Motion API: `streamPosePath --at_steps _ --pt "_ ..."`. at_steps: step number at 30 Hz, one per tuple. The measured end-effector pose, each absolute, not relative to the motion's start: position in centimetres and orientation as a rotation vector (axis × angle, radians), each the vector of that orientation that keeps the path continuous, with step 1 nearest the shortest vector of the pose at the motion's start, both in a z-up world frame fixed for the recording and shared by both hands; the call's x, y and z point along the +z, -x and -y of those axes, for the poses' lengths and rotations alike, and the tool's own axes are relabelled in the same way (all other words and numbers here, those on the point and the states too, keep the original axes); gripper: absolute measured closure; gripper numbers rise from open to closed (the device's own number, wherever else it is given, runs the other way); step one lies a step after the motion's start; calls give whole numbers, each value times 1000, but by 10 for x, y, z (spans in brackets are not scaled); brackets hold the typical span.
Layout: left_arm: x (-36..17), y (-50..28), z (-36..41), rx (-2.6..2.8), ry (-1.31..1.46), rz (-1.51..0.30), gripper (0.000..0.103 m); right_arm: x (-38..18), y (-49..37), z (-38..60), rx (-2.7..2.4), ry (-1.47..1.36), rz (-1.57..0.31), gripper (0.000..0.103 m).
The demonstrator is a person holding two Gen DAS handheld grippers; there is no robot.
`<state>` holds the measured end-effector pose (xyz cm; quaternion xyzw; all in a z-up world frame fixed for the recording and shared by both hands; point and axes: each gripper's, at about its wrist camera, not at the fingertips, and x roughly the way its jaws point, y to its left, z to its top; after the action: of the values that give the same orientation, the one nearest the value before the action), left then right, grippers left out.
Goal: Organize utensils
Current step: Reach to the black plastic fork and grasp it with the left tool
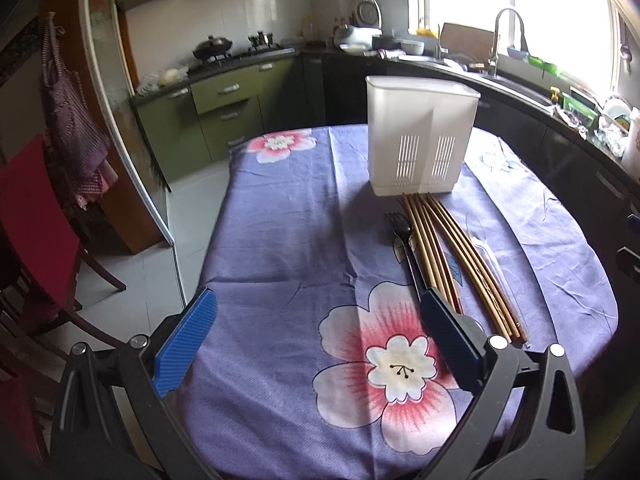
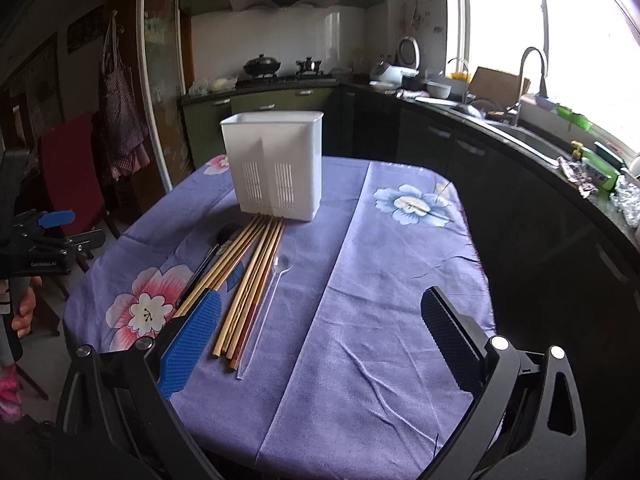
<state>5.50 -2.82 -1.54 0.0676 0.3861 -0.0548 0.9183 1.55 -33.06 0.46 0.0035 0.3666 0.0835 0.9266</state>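
Observation:
A white slotted utensil holder (image 1: 420, 136) (image 2: 276, 164) stands upright on the far part of the table. In front of it lie several wooden chopsticks (image 1: 452, 260) (image 2: 252, 276), a black fork (image 1: 406, 248) (image 2: 212, 256) to their left, and a clear plastic spoon (image 1: 490, 256) (image 2: 272, 292) to their right. My left gripper (image 1: 320, 320) hovers open over the near table, its right finger close to the fork's handle. My right gripper (image 2: 320, 320) is open and holds nothing, its left finger above the chopsticks' near ends. The left gripper (image 2: 52, 220) also shows at the left edge of the right wrist view.
The table wears a purple flowered cloth (image 1: 288, 248) (image 2: 380, 300). Red chairs (image 1: 36, 224) (image 2: 72, 176) stand to the left. A kitchen counter with a sink and faucet (image 1: 504, 40) (image 2: 528, 80) runs along the right. A person's hand (image 2: 24, 312) holds the left gripper's handle.

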Motion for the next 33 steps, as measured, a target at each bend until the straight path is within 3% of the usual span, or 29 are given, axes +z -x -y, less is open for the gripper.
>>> streamPosePath --at_steps 10,12,15,19,22,25,33 --pt "-46 -143 74 -238 -95 -1091 8 0 -93 352 264 -115 -1007 9" --pt "-55 -156 82 -248 -86 -1157 21 -1 -105 357 280 -145 -1052 11" --pt "-69 -172 95 -245 -91 -1235 25 -7 -122 364 275 -178 -1109 17" --pt "-78 -187 107 -215 -123 -1266 33 -17 -139 364 263 -175 -1151 39" --pt "-82 -197 111 -196 -121 -1287 38 -27 -145 360 268 -163 -1163 44" --pt "-85 -206 112 -171 -120 -1298 53 -35 -149 358 260 -146 -1170 55" --pt "-93 -211 120 -171 -136 -1324 66 -37 -150 365 247 -152 -1168 56"
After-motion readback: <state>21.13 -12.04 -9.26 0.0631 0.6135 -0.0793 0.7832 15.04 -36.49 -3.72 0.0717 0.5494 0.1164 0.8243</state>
